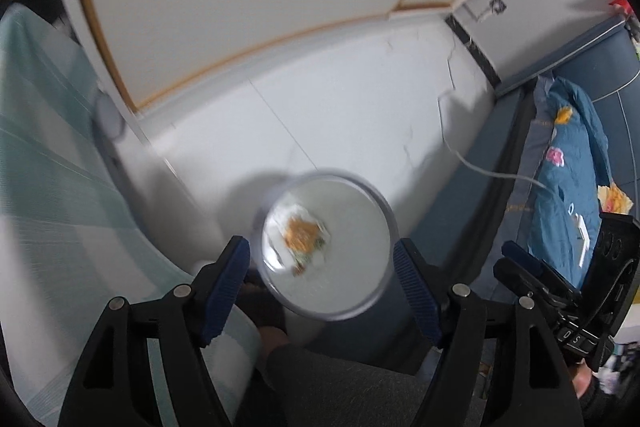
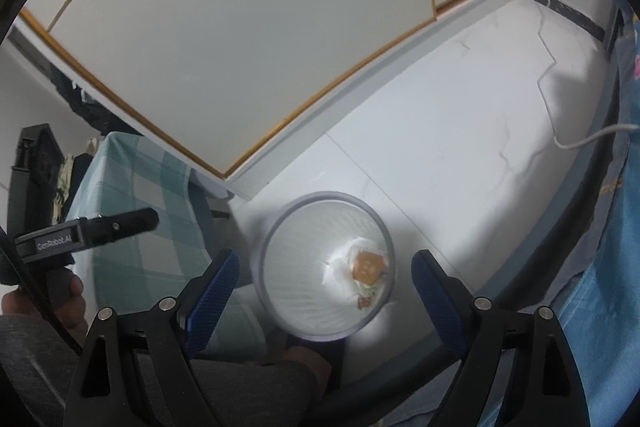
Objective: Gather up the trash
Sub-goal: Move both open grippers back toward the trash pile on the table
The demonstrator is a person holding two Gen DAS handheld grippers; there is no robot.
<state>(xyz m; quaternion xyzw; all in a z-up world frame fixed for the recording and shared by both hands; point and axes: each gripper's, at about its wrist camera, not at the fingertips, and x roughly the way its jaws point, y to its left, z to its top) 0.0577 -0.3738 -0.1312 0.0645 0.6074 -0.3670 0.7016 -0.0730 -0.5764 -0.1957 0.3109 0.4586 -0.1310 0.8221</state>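
Note:
A round white trash bin (image 1: 326, 245) stands on the pale floor, also seen in the right wrist view (image 2: 324, 265). Inside lie a crumpled white tissue and an orange wrapper (image 1: 304, 237), which also shows in the right wrist view (image 2: 366, 267). My left gripper (image 1: 322, 287) is open and empty, its blue pads either side of the bin from above. My right gripper (image 2: 326, 297) is open and empty above the bin too. The right gripper's body shows at the right of the left view (image 1: 560, 291); the left one shows at the left of the right view (image 2: 92, 227).
A green checked cloth (image 2: 136, 211) covers furniture left of the bin. A blue patterned quilt (image 1: 568, 163) lies on a bed at the right, with more wrappers on it (image 1: 614, 201). A white cable (image 2: 580, 141) runs over the floor. White sliding doors (image 2: 248, 39) stand behind.

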